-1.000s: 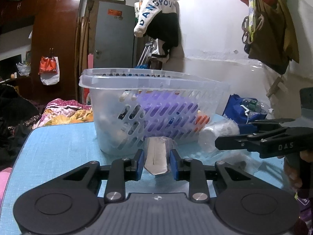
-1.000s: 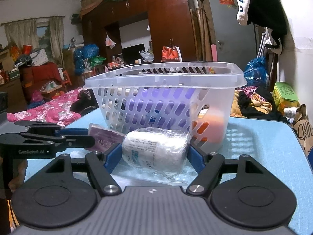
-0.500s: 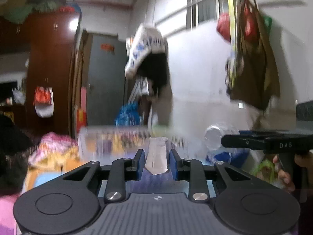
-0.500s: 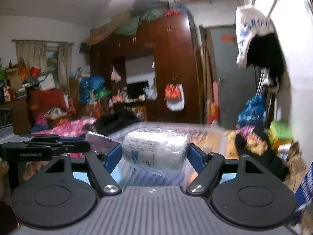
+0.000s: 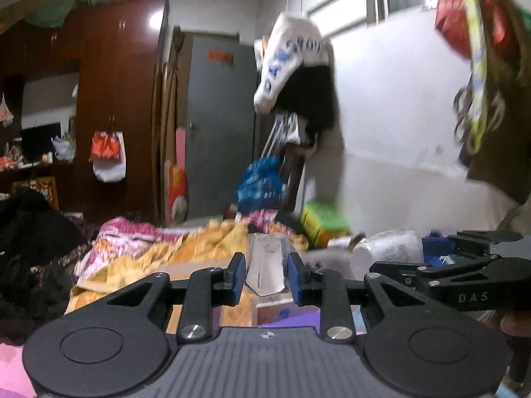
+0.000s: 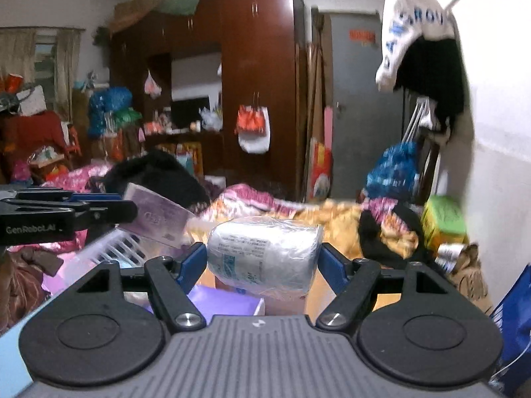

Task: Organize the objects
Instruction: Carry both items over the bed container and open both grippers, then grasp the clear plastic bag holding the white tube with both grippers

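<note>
We've got a plastic-wrapped roll (image 6: 264, 255) clamped end to end in our right gripper (image 6: 262, 265), held up over the white basket (image 6: 113, 248). Looks light and squishy, and that film's probably slippery, so gripping the flat ends makes sense. Our left gripper (image 5: 266, 278) is closed on a small flat packet (image 5: 265, 270), thin and floppy-looking, also held in the air, clutter blurry behind it.
</note>
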